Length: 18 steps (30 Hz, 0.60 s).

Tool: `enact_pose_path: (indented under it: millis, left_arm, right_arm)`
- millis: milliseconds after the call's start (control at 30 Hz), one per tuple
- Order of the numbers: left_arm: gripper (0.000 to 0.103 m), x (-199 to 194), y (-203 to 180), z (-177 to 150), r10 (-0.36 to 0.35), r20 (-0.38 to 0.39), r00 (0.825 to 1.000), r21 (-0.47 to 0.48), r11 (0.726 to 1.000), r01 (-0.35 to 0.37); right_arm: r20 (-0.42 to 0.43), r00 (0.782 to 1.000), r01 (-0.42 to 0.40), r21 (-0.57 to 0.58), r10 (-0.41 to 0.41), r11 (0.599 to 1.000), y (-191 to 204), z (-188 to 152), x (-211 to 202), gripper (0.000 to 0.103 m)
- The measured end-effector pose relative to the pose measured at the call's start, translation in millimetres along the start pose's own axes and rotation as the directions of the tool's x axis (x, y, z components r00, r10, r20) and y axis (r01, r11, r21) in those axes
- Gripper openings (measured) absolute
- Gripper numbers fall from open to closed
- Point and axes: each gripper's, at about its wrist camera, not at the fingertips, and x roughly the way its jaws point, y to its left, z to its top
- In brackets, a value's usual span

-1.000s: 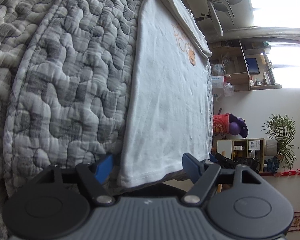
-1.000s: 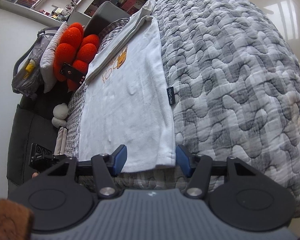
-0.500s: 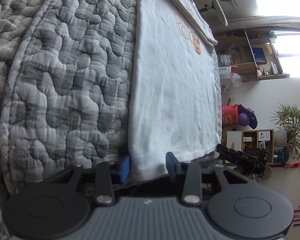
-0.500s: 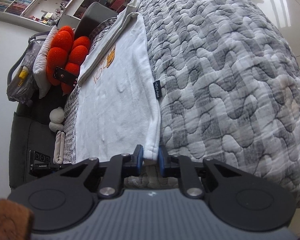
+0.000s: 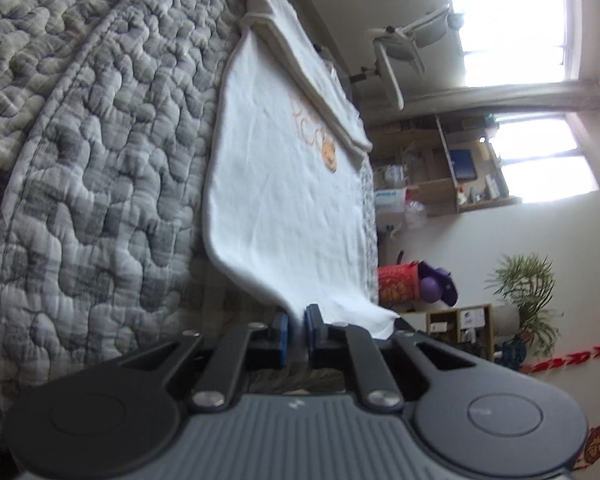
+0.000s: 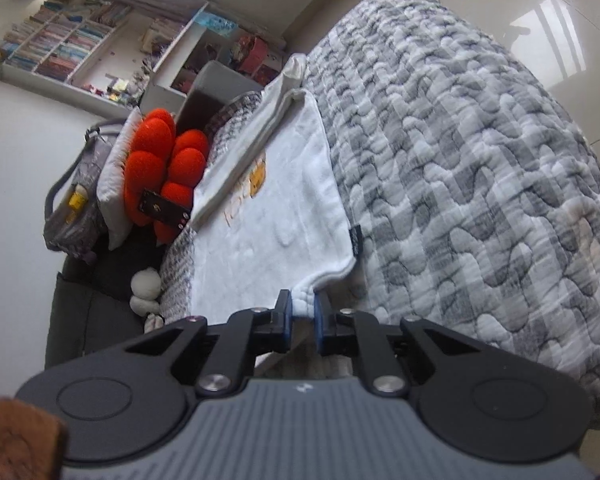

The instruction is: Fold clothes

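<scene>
One white sweatshirt (image 5: 284,200) with an orange cartoon print lies lengthwise on a grey quilted bedspread (image 5: 100,168), stretching away from both tongs. Its far end is already folded back over itself. The left gripper (image 5: 296,334) is pressed together on one near hem corner; the right gripper (image 6: 302,322) pinches the other near corner, which is lifted off the quilt. The step in hand looks like a lengthwise fold: both corners would next need carrying forward together, level, toward the far end. Counted: one garment, two grippers, one orange flower-shaped cushion (image 6: 164,168) far left of the right gripper.
</scene>
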Motion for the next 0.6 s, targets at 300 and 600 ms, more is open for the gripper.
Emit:
enact_pose_path:
  millis: [300, 600]
  left_arm:
    - [0.008, 4.1, 6.6, 14.0, 0.068, 0.211, 0.975, -0.116, 0.992, -0.044]
    - [0.009, 21.8, 12.2, 38.0, 0.145, 0.338, 0.93, -0.184, 0.979, -0.086]
  right_arm:
    - [0.164, 0.987, -0.014, 0.069, 0.003, 0.998, 9.0, 18.1, 24.1, 0.013]
    - [0.262, 0.963, 0.046, 0.064, -0.061, 0.997, 15.1, 37.7, 60.8, 0.016]
